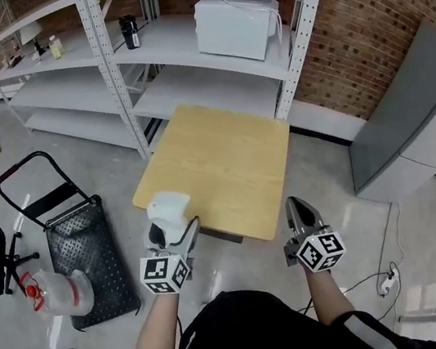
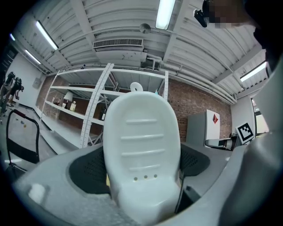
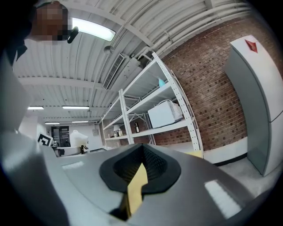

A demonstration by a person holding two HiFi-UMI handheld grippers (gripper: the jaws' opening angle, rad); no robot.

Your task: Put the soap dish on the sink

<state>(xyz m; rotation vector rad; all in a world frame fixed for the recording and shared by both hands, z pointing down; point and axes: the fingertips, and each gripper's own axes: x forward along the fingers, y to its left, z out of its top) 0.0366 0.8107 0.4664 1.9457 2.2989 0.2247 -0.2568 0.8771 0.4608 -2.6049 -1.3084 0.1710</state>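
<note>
Left tongs (image 1: 178, 230), spread wide, clamp the white ridged plastic soap dish (image 2: 141, 145) just short of the near edge of the light wooden square desk (image 1: 223, 156). Right tongs (image 1: 296, 206) are closed and empty. No sink shows, so the dish is best carried level, grip firm, until one is found.

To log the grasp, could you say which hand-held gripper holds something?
The left hand-held gripper: its jaws clamp the white soap dish; the right hand-held gripper is shut and empty.
</note>
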